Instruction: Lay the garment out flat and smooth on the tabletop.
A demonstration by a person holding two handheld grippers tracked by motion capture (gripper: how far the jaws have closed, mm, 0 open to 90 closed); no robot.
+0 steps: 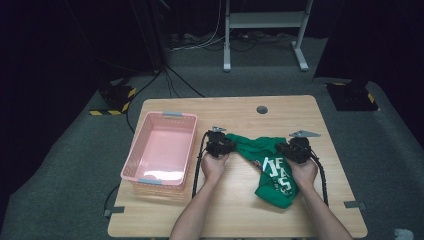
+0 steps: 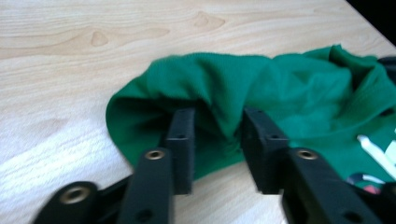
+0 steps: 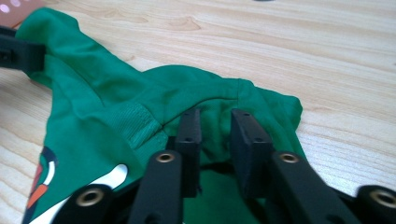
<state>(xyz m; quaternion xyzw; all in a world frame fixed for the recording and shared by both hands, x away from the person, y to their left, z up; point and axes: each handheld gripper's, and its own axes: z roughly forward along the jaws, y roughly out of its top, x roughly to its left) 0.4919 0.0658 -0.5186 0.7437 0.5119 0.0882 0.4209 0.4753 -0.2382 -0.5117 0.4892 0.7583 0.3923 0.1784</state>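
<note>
Pretty dark room overall, black walls or curtains all round, with light falling mostly on the wooden table [image 1: 240, 210]. Floor is grey carpet [image 1: 65, 165]. Far beyond the grippers stands a white metal frame [image 1: 265, 22] on two legs, with cables [image 1: 200, 42] strewn at its foot. Black blocks edged in yellow-black hazard tape sit off the far left corner [image 1: 116, 98] and far right corner [image 1: 352, 95].

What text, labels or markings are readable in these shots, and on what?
green shirt: white block lettering across the front in the high view, too small and creased to read; the letters cannot be told with certainty.
green shirt, both gripper views: parts of a white, orange and dark print at the edge, cut off, unreadable.
pink basket: no readable text.
table: none.
</note>
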